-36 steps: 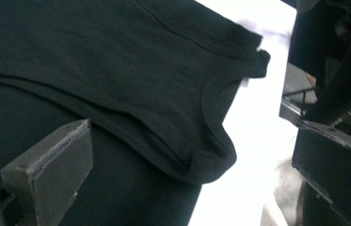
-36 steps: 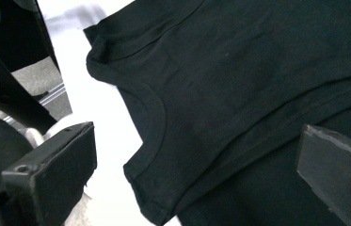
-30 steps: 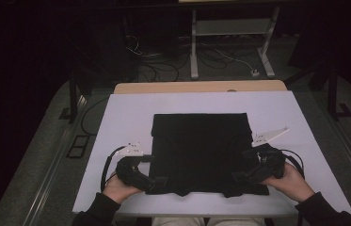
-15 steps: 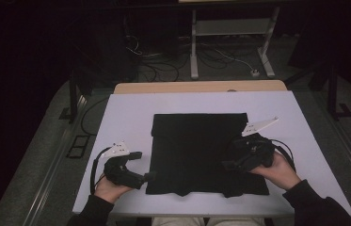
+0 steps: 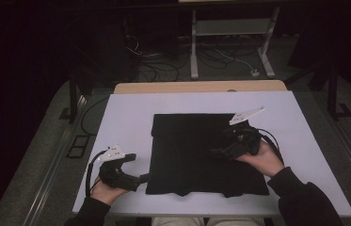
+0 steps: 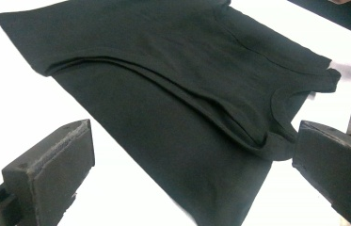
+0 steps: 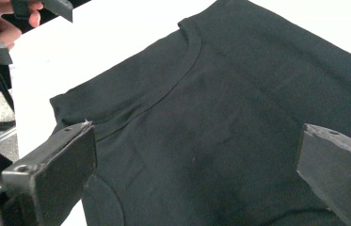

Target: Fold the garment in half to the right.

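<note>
Both grippers, left gripper [image 5: 141, 178] and right gripper [image 5: 216, 152], had let go of the folded black cotton T-shirt [image 5: 196, 150] and drawn apart, jaws wide and empty; that fold looked finished.

White table [image 5: 131, 117] with a folded black shirt [image 5: 196, 146] lying flat

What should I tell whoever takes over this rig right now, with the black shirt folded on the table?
Left gripper: open, holds nothing, at the near left edge of the black shirt.
Right gripper: open, holds nothing, over the shirt's right half.
Shirt: lies flat on the white table as a folded rectangle, collar at the near edge.
Done: sides look folded in.
Left: probably one more fold; judge that yourself.
</note>
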### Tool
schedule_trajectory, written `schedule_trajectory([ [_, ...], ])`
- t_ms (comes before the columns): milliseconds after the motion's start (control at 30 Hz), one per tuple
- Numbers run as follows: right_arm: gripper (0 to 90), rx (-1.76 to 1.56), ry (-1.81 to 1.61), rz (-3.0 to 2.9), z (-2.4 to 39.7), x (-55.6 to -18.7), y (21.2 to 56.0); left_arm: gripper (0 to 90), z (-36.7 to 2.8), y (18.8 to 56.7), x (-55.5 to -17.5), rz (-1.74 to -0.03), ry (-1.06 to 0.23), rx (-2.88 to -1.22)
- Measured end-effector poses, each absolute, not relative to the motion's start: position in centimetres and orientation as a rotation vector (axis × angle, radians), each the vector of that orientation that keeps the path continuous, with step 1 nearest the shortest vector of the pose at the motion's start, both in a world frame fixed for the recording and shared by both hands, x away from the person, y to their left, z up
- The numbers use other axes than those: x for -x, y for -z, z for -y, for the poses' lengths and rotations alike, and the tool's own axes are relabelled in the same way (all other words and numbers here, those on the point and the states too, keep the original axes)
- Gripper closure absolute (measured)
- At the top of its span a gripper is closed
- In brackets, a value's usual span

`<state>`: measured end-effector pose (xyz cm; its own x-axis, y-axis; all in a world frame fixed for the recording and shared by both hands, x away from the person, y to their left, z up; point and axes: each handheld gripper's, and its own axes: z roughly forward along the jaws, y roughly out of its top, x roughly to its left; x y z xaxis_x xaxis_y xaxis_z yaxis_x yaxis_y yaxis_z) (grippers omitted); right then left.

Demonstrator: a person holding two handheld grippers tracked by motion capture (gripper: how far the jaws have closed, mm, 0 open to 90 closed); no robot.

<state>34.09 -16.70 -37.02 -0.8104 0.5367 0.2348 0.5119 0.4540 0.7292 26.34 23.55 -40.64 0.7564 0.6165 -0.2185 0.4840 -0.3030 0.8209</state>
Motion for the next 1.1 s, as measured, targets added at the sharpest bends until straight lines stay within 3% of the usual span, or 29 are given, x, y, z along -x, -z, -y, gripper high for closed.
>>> schedule_trajectory([
  [400, 0.0, -0.974, -1.307, -2.651, 15.1, -36.6, 36.9, 0.0, -24.3, 41.0, -25.8, -0.874, -0.206, -1.935],
  [1100, 0.0, -0.965, -1.264, -2.667, 11.2, -41.1, 36.9, 0.0, -24.4, 42.8, -25.1, -0.845, -0.156, -2.09],
])
